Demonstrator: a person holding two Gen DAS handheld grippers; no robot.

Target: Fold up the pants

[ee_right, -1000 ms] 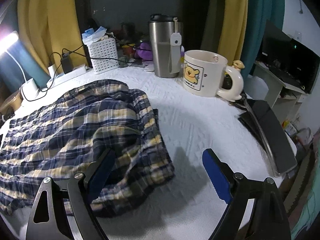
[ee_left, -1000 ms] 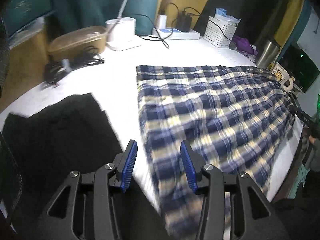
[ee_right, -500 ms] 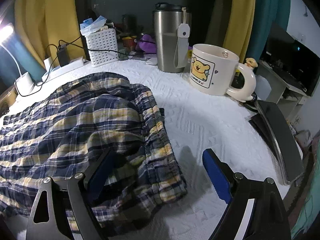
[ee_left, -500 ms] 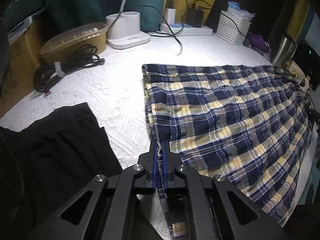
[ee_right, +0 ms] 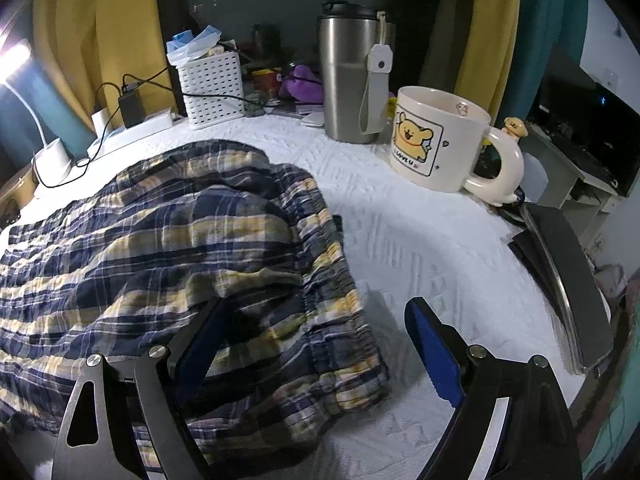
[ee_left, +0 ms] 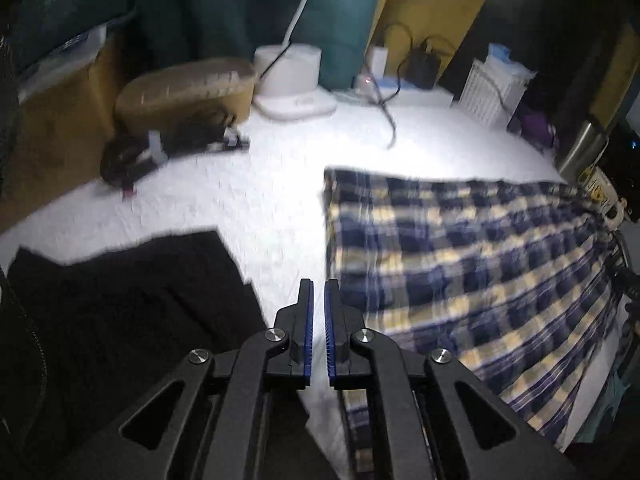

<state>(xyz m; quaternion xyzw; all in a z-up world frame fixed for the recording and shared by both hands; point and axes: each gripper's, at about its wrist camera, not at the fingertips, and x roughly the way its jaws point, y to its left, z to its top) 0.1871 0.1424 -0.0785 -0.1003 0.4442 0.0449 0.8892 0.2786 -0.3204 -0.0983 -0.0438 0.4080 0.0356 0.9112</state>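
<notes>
White tabletop (ee_left: 256, 200): we note the black garment (ee_left: 120, 300) beside the plaid pants (ee_left: 460, 272) only in left view; left gripper (ee_left: 316, 304) nearly shut, empty; right gripper (ee_right: 316, 340) wide, straddling their waistband.

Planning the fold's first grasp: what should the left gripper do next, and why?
Probably open the left gripper and shift it sideways onto the plaid pants' near edge. Its jaws stand almost shut with only the white cover showing between them; the fabric lies just beside them, ungripped.
</notes>
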